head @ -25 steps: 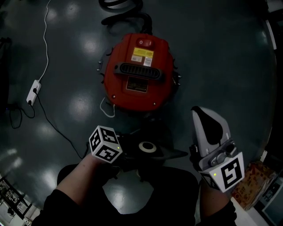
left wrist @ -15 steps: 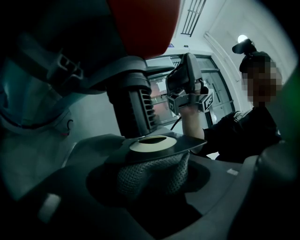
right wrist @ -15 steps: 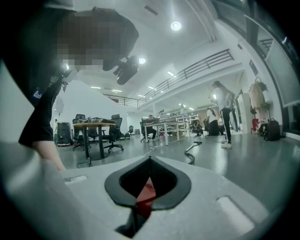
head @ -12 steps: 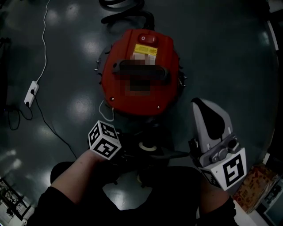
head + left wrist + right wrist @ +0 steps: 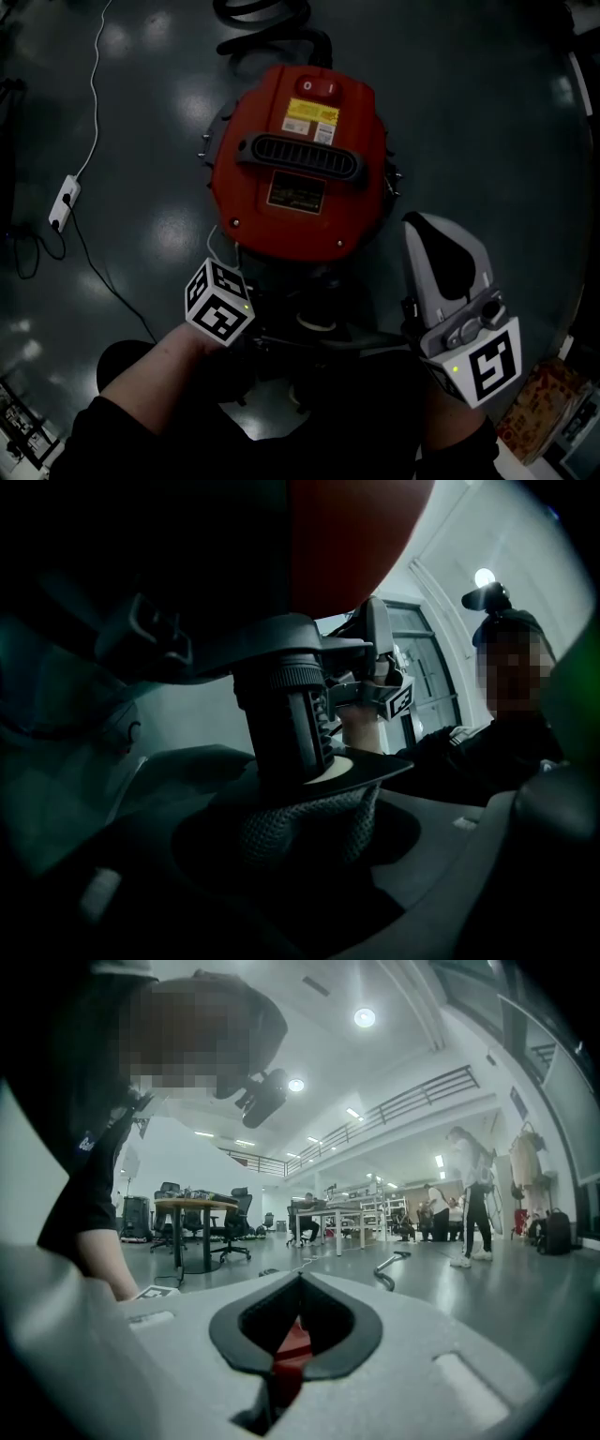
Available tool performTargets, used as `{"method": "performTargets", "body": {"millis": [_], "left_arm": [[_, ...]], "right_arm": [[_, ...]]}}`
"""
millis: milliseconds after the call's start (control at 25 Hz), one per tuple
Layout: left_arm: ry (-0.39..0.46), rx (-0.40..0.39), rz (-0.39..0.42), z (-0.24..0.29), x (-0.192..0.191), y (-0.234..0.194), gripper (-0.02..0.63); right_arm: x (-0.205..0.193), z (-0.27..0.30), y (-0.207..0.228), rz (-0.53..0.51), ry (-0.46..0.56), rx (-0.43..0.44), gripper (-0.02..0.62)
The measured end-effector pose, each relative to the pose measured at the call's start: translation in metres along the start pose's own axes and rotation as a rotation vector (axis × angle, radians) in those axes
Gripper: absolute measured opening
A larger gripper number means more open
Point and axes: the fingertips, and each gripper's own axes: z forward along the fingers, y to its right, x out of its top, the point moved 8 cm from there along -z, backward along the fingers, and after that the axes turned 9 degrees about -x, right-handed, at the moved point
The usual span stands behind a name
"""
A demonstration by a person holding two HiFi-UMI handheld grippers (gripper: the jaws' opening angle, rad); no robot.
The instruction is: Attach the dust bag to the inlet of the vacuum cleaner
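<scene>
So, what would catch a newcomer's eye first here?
The red vacuum cleaner on the dark floor, at the centre of the head view. Just below it, the left gripper holds the grey mesh dust bag right at a black ribbed inlet. The right gripper hangs shut and empty at the right.

The vacuum cleaner (image 5: 298,173) stands on the floor (image 5: 469,112), with the hose (image 5: 267,23) lying behind it. The power strip (image 5: 64,202) lies well apart to its left, and the dust bag (image 5: 314,322) sits just before its near edge.
</scene>
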Motion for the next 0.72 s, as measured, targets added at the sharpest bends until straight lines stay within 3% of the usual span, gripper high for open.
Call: {"method": "performTargets", "body": {"millis": [240,520,560,720], "left_arm": [[0.066,-0.026,-0.051,0.001,-0.001,-0.002,0.285],[0.051,-0.040,-0.044,0.000,0.000,0.001,0.287],[0.051,-0.042,-0.043,0.000,0.000,0.001,0.287],[0.041,-0.046,-0.041,0.002,0.001,0.001,0.285]], "right_arm": [[-0.007,0.007,0.003,-0.045,0.015,0.028,0.003],[-0.010,0.018,0.003,-0.087,0.019,0.109,0.006],[-0.011,0.019,0.002,-0.091,0.014,0.129,0.045],[-0.016,0.026,0.003,-0.141,-0.016,0.191,0.075]]}}
